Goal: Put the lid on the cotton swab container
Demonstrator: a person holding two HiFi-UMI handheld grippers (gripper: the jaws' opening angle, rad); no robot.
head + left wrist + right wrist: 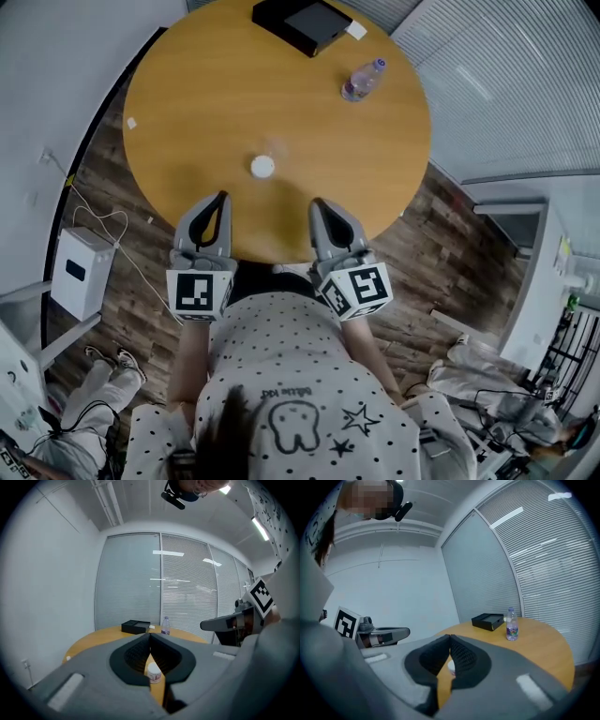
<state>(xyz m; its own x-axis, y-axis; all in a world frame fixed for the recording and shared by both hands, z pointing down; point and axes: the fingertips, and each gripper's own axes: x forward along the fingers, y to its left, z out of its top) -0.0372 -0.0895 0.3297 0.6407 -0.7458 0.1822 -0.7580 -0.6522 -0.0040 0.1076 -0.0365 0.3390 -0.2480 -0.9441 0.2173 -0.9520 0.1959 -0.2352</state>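
A small white round cotton swab container (262, 167) stands on the round wooden table (206, 103), near its front edge. A faint clear thing just beyond it may be the lid; I cannot tell. My left gripper (223, 196) is shut and empty, its tip at the table's near edge, short and left of the container. My right gripper (316, 202) is shut and empty too, short and right of it. In the left gripper view the container (153, 673) shows below the closed tips of the left gripper (150, 634). In the right gripper view the container (450, 666) is half hidden behind the right gripper (450, 636).
A black box (305, 23) lies at the table's far edge, with a water bottle (363, 80) to its right. A white unit (80, 272) with cables stands on the floor at the left. The person's body is close to the table's near edge.
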